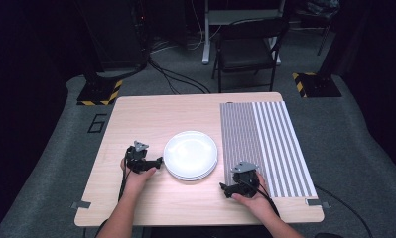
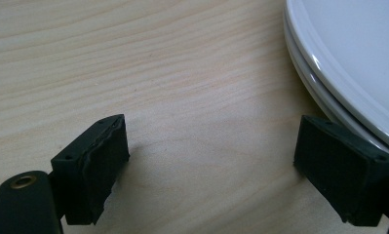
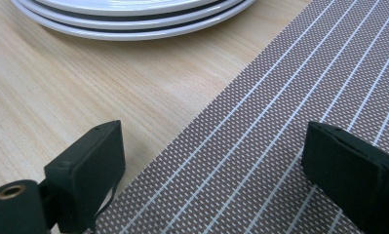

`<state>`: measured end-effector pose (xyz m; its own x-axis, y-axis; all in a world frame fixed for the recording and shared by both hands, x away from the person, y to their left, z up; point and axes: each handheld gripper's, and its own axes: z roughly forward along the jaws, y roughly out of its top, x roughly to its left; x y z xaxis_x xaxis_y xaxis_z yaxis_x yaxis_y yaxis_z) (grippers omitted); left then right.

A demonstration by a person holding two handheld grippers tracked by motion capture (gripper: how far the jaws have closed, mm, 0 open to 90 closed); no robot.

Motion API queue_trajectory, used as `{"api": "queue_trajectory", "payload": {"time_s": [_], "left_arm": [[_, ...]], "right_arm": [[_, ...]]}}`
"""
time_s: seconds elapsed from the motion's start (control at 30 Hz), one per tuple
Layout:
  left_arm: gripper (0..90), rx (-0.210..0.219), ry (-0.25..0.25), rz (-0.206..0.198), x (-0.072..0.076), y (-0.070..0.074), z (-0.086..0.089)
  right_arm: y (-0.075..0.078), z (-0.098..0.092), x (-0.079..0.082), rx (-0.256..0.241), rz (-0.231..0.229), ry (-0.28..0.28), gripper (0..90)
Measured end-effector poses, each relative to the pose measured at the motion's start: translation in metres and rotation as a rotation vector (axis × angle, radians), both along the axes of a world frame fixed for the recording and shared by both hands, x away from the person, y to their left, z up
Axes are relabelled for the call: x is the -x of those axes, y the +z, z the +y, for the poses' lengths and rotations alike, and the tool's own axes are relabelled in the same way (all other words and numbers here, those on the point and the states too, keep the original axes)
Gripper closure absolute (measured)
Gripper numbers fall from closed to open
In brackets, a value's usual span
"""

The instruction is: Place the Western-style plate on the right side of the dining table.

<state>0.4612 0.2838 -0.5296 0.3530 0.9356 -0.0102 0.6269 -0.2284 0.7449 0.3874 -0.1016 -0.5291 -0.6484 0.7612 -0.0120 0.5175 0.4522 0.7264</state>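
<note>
High view: a pale wooden surface (image 1: 151, 119) fills the middle of the frame, with a stack of white plates (image 1: 190, 154) just below its centre and a striped brown-and-white mat (image 1: 265, 144) covering its right part. The left gripper (image 1: 158, 161) sits at lower left of centre, held in the person's left hand (image 1: 136, 177), its tips close to the left rim of the plates. The right gripper (image 1: 224, 189) sits at lower right of centre in the right hand (image 1: 252, 196), at the near left edge of the mat. A dark folding chair (image 1: 247, 49) stands on the grey floor at the top of the frame. Left gripper view: the left gripper (image 2: 211, 161) has its jaws spread wide over bare wood with nothing between them; the stacked plates (image 2: 348, 63) curve down the right side of the frame, and the right-hand jaw lies just beside their rim. Right gripper view: the right gripper (image 3: 214, 170) also has its jaws spread wide and empty, one over the wood at lower left, the other over the mat (image 3: 304, 97) at lower right; the plates (image 3: 133, 19) lie across the top of the frame, apart from the jaws.
</note>
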Motion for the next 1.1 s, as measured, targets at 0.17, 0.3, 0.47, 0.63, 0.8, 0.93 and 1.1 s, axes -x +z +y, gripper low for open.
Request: {"api": "queue_trajectory", "payload": {"time_s": [0.17,0.3,0.47,0.63,0.8,0.93,1.1], "left_arm": [[11.9,0.002,0.002,0.000,-0.0001,-0.0001,-0.0004],[12.1,-0.001,0.006,0.001,-0.0006,0.0001,-0.0003],[12.1,-0.001,0.008,0.002,-0.0006,0.0001,-0.0002],[12.7,0.004,0.014,0.000,-0.0005,0.0001,-0.0003],[14.1,0.002,0.009,-0.002,0.0004,0.0003,0.0000],[18.1,0.006,0.004,-0.011,0.0017,0.0005,0.0013],[33.0,0.009,0.022,-0.013,0.0055,0.0032,0.0065]], "right_arm": [[0.0000,0.0000,0.0000,0.000,0.000,0.000,7.9],[0.0002,0.0000,-0.0002,0.002,0.006,0.008,7.0],[0.0000,-0.0002,-0.0004,0.004,0.003,0.011,6.9],[0.0000,0.0001,-0.0007,0.006,0.000,0.010,6.9],[0.0003,0.0012,-0.0002,-0.013,0.007,-0.019,9.2],[0.0009,-0.0005,-0.0005,-0.016,-0.007,-0.039,14.7],[0.0039,-0.0044,-0.0019,-0.048,0.015,-0.075,23.3]]}}
